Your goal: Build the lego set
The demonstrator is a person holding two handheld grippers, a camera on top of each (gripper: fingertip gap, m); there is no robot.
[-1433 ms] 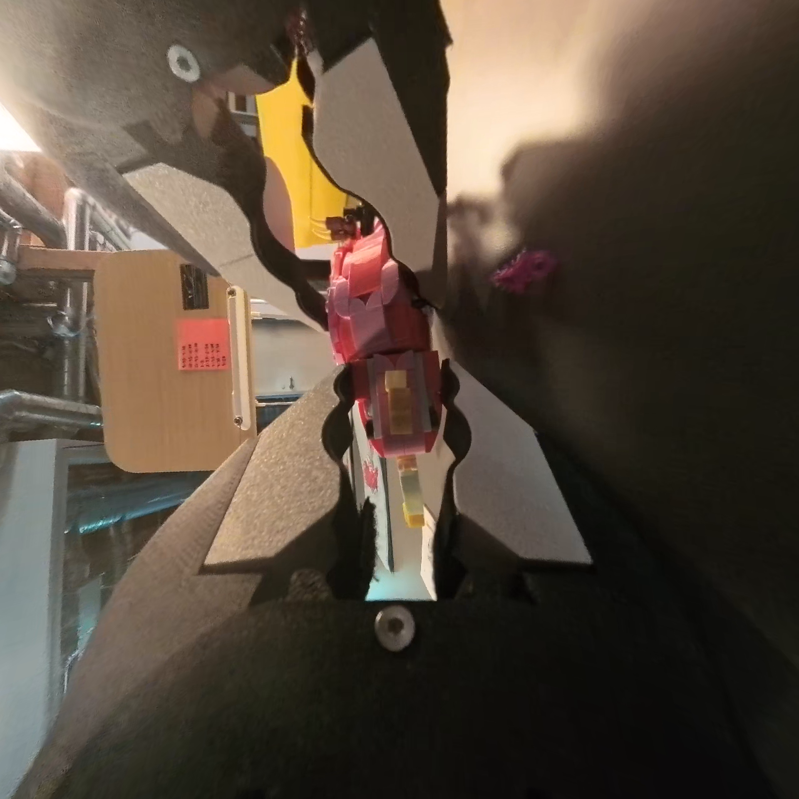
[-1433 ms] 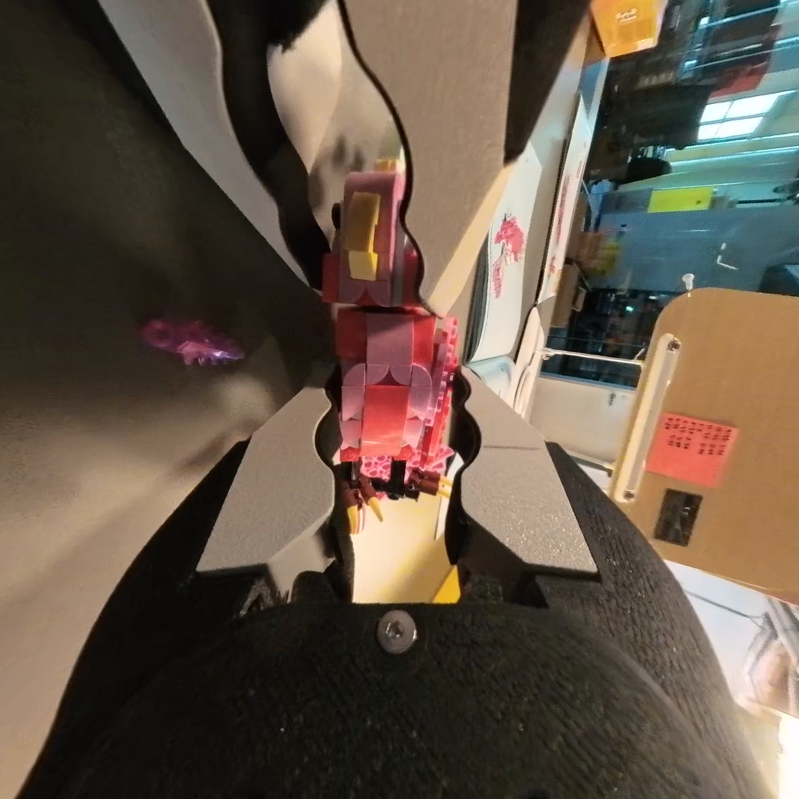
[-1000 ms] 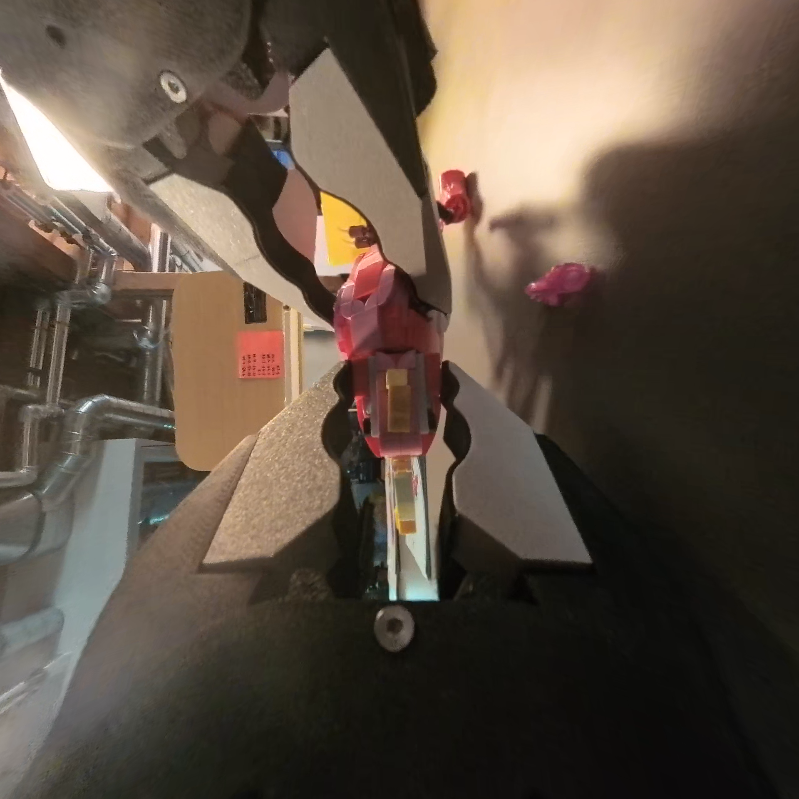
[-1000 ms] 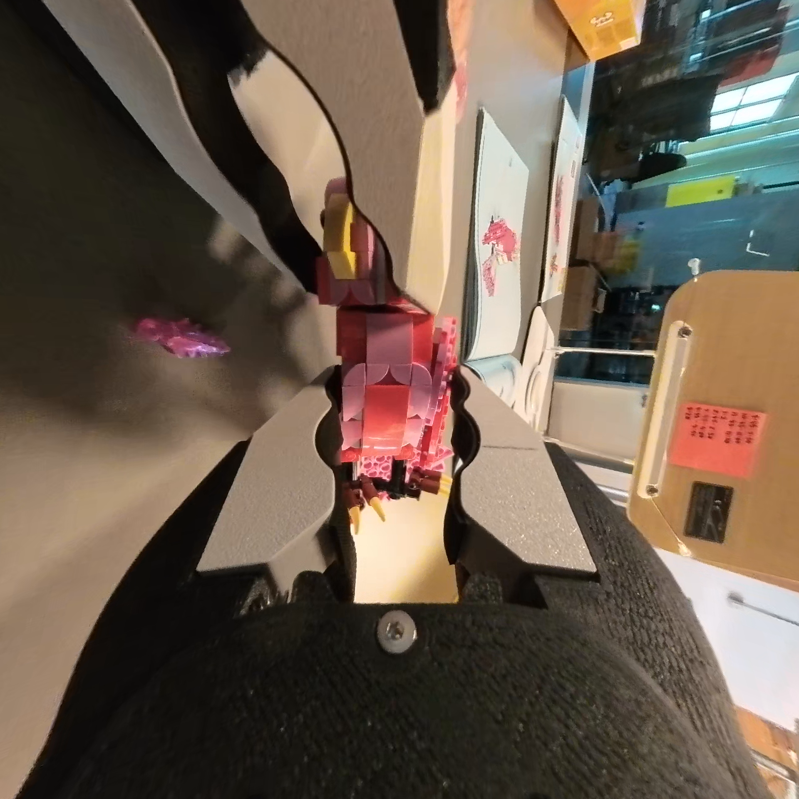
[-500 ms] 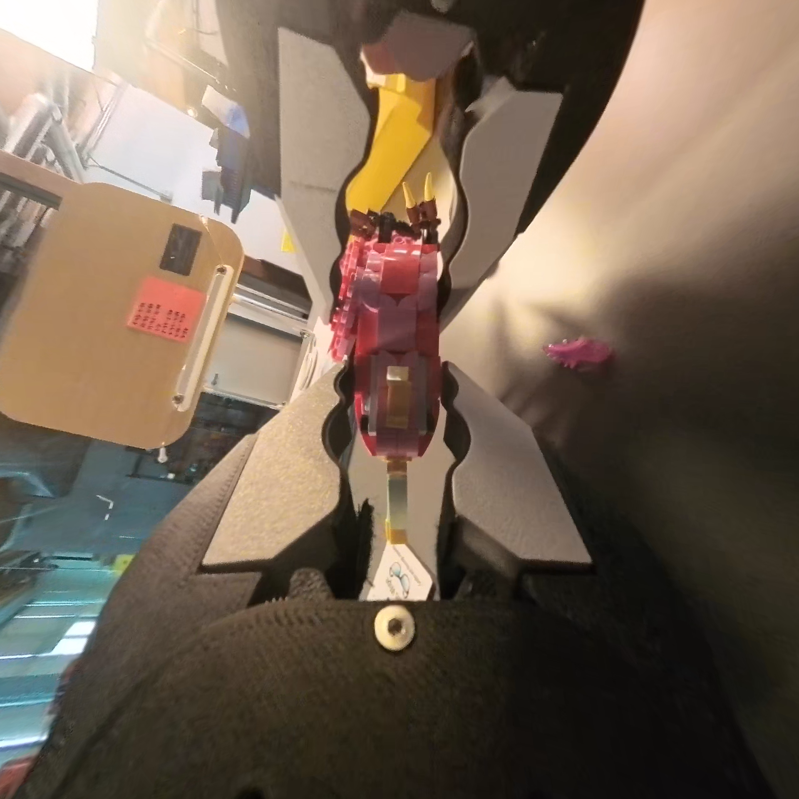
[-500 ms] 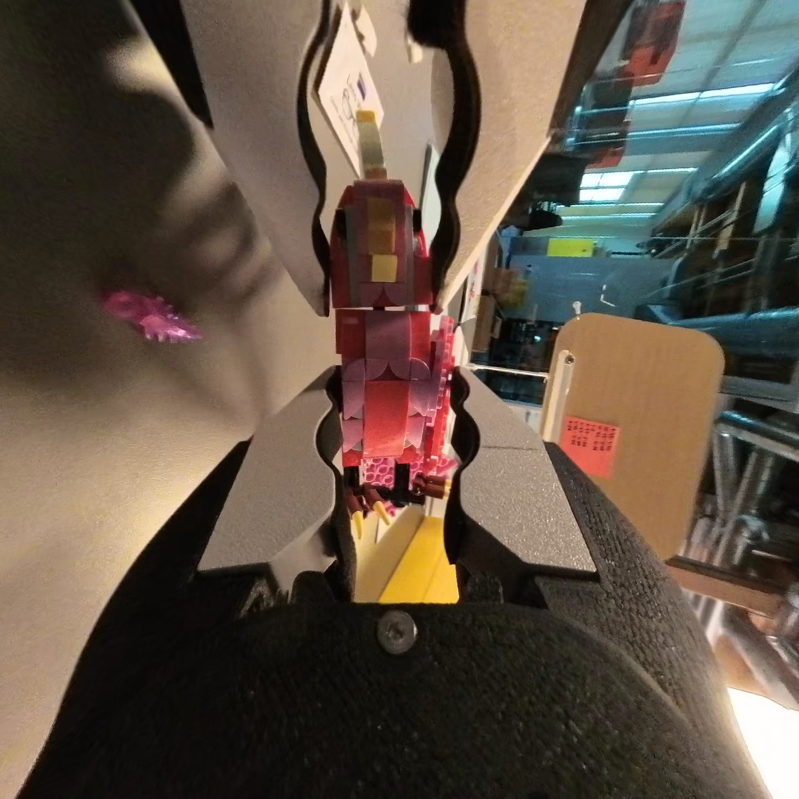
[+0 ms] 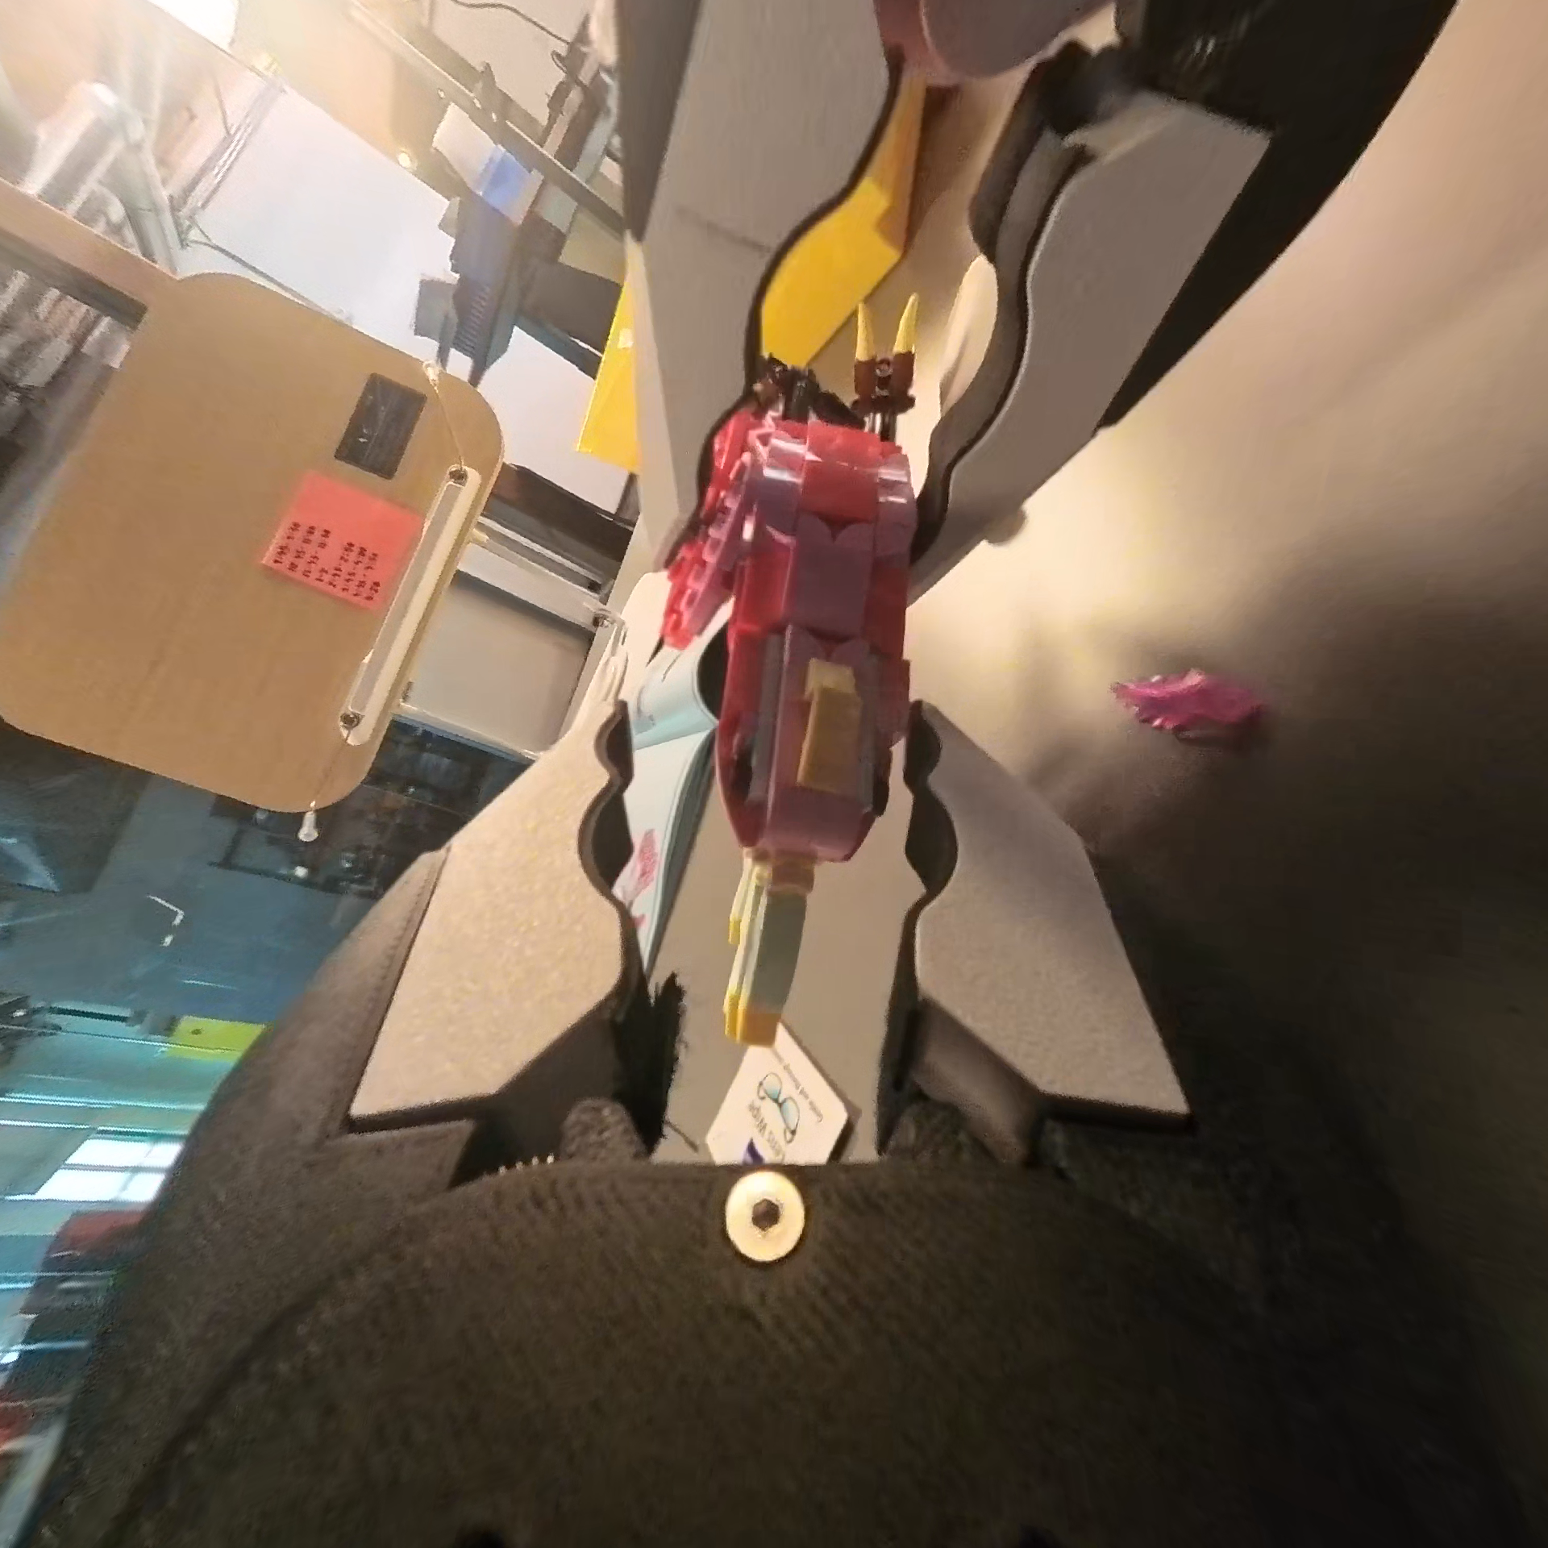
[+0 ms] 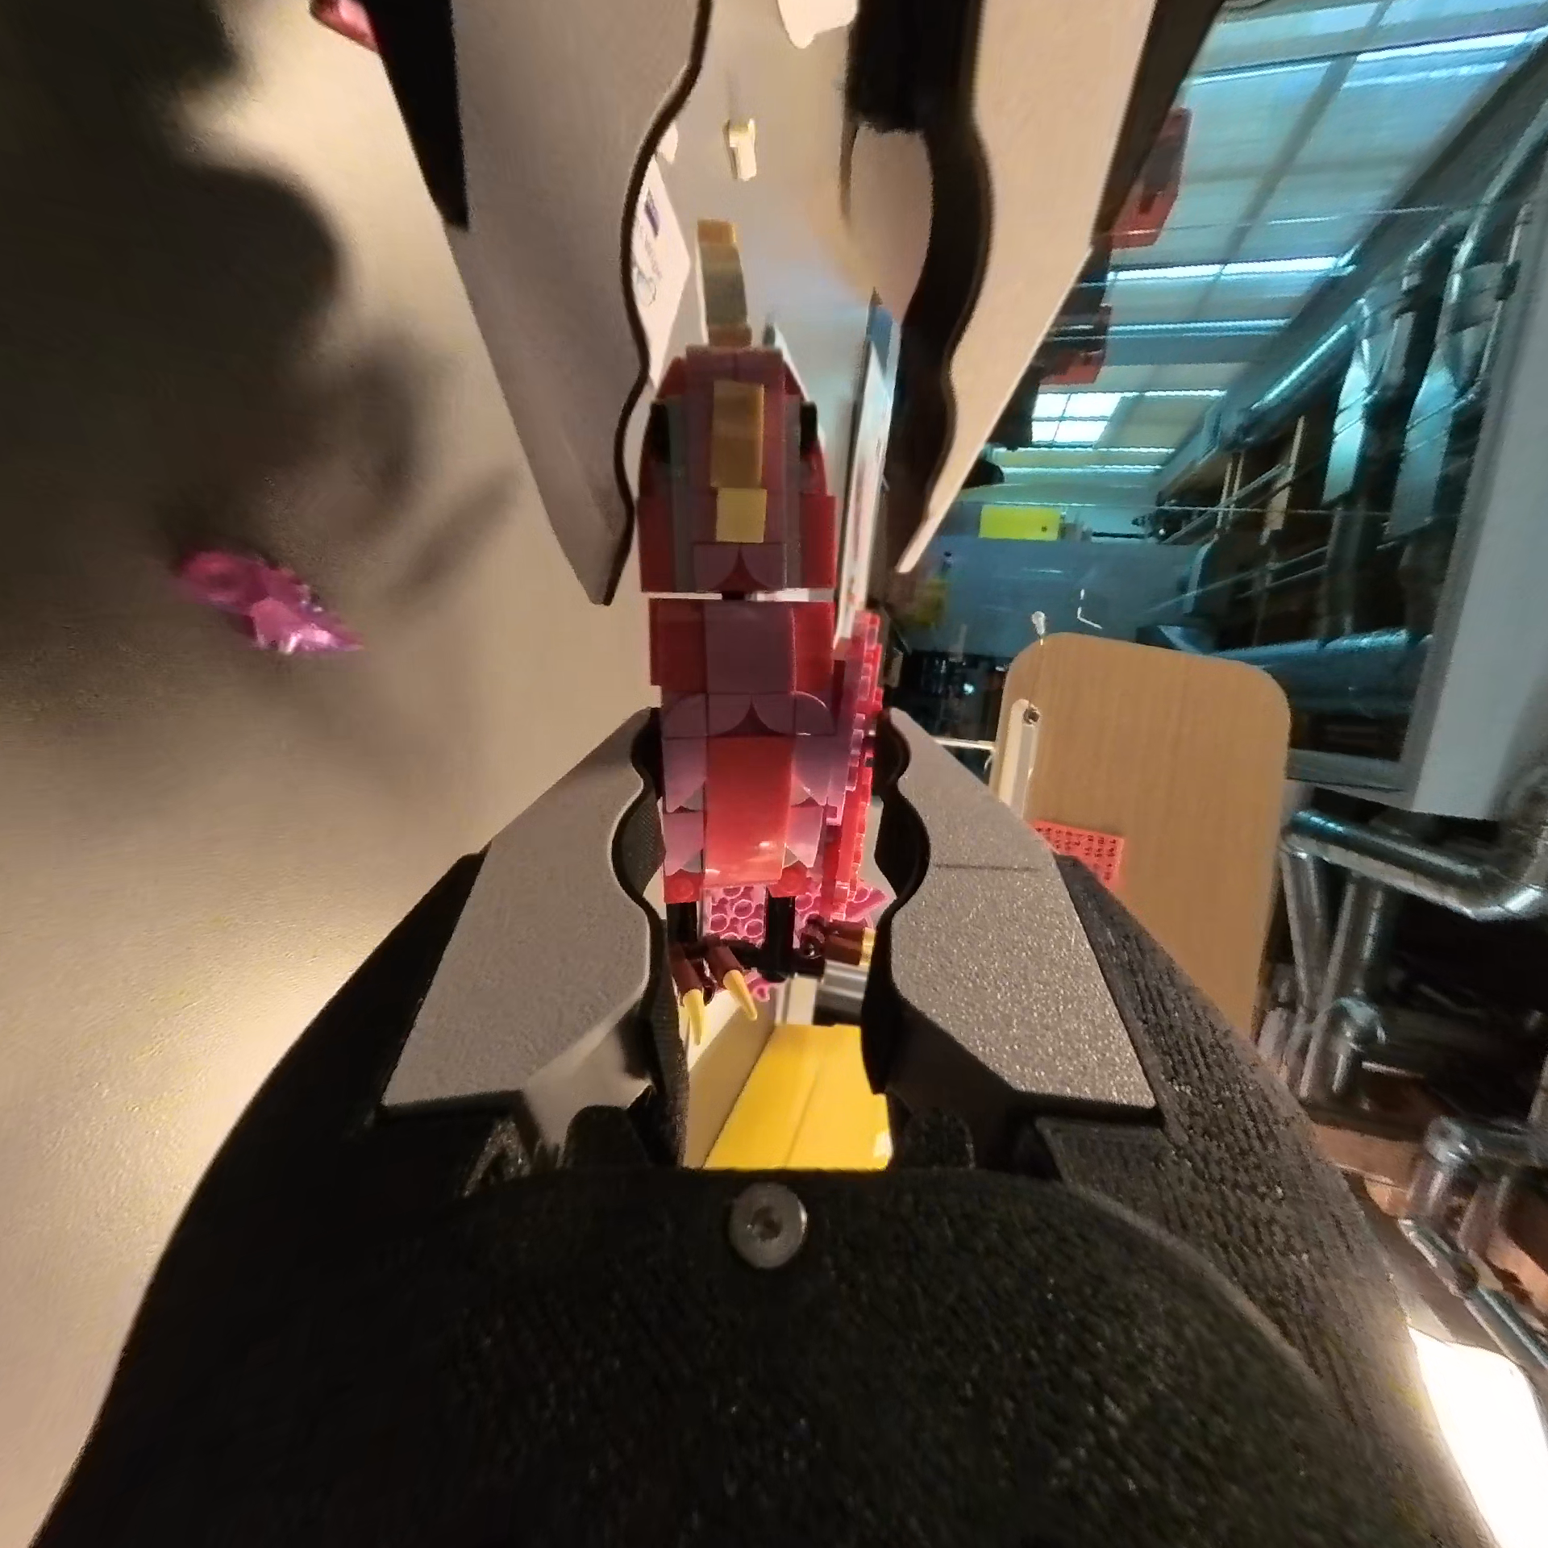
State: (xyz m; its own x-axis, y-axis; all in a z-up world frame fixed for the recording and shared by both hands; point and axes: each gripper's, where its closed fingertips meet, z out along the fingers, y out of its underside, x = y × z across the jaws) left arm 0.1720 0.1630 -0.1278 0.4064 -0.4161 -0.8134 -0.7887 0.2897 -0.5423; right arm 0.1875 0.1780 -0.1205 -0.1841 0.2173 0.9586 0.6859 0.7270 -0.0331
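- The red and purple brick-built figure [image 8: 745, 754] sat between my right gripper [image 8: 758, 804] fingers, both pads pressing its body; its clawed feet pointed back toward my wrist.
- Its head end reached out to my left gripper [image 7: 766, 796], whose fingers stood apart: clear space on the left of the head, right pad close, contact not certain. I counted that one as not gripping.
- Judgement: with only one hold on a jointed brick build, the right clamp should stay square on the body's flat sides, and any twisting across the head joint should be avoided.
- A loose pink translucent piece [image 8: 268, 603] lay on the beige tabletop [image 8: 209, 838], left of my right fingers, well apart.
- A yellow box [image 8: 804, 1106] showed behind the feet; an open booklet [image 7: 678, 754] and a small white card [image 7: 783, 1118] lay beyond the left fingers.
- Farther off: a wooden panel [image 8: 1173, 796] with a red sticker, shelving and metal pipes.
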